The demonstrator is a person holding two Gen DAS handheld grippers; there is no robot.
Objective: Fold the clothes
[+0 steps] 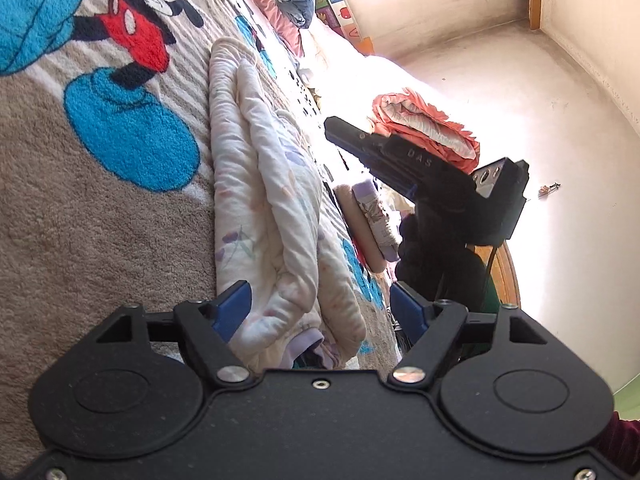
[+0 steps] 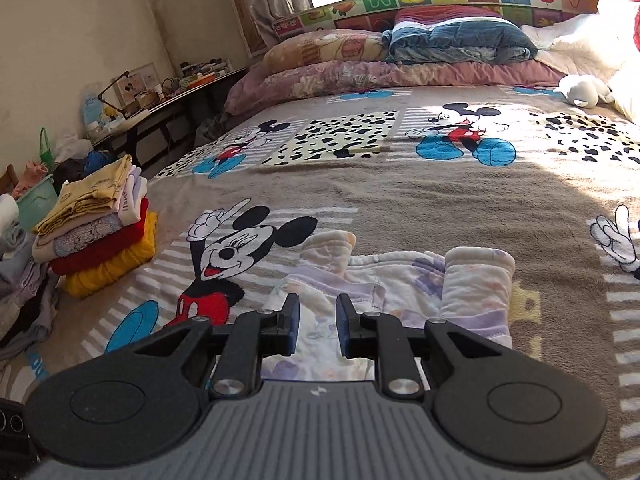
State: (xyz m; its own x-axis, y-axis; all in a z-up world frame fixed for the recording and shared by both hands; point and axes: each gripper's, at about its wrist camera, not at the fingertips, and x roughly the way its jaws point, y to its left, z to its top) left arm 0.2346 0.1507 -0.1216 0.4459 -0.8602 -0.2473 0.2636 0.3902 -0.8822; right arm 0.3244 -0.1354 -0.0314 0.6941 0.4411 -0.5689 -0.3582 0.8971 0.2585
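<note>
A white garment with pale purple flower print lies folded lengthwise on the Mickey Mouse blanket. Its near end sits between the wide-apart blue pads of my left gripper; the pads do not press on it. In the right wrist view the same garment lies just under and beyond my right gripper, whose jaws stand a little apart with nothing pinched between them. The left wrist view also shows the right gripper from the side, hovering above the garment's edge and held by a dark-gloved hand.
A stack of folded clothes stands at the bed's left edge, with a green basket and loose clothes beyond it. Pillows and folded quilts line the head of the bed. A cluttered side table stands by the wall.
</note>
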